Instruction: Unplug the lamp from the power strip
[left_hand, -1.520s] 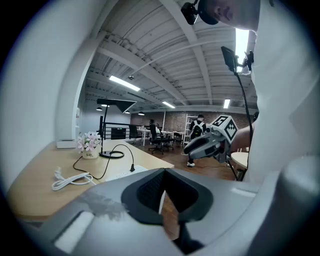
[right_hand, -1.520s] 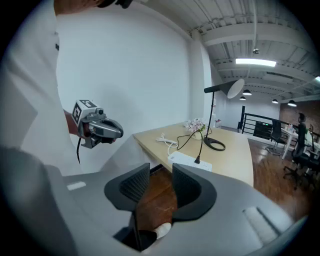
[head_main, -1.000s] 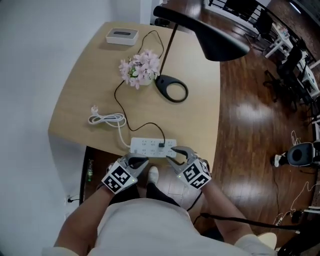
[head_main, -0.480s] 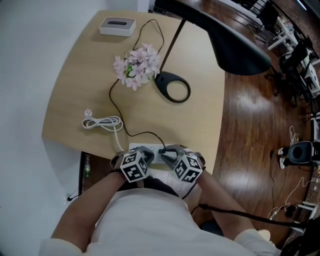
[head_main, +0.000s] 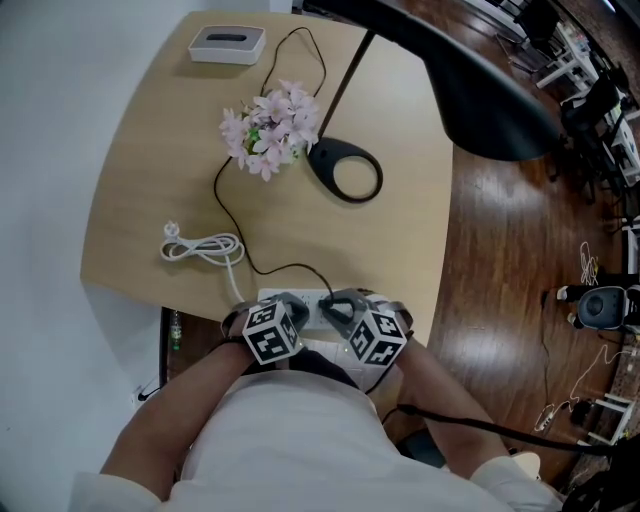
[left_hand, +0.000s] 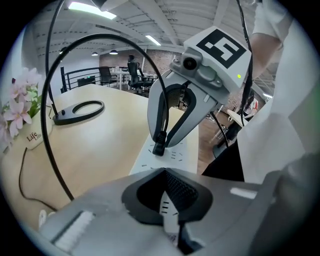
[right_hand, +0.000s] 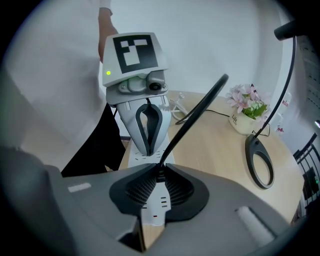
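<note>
The white power strip (head_main: 304, 298) lies at the desk's near edge, half hidden under both grippers. My left gripper (head_main: 288, 306) is shut on the strip's left end; in its own view the white strip (left_hand: 167, 218) shows between its pads. My right gripper (head_main: 338, 304) is shut on the lamp's black plug (left_hand: 159, 148), which sits in the strip (left_hand: 175, 152). In the right gripper view the plug (right_hand: 160, 176) is pinched between the pads, and the black cord (right_hand: 195, 112) rises from it. The cord (head_main: 232, 215) runs back to the lamp's ring base (head_main: 346, 172).
The lamp's black head (head_main: 480, 90) hangs over the desk's right side. A pot of pink flowers (head_main: 265, 130) stands beside the base. A coiled white cable (head_main: 205, 245) lies left of the strip, and a white box (head_main: 227, 42) sits at the far edge.
Both grippers have moved forward from the desk edge onto the power strip and closed, the right one on the plug. Over the last half second they hold still.
</note>
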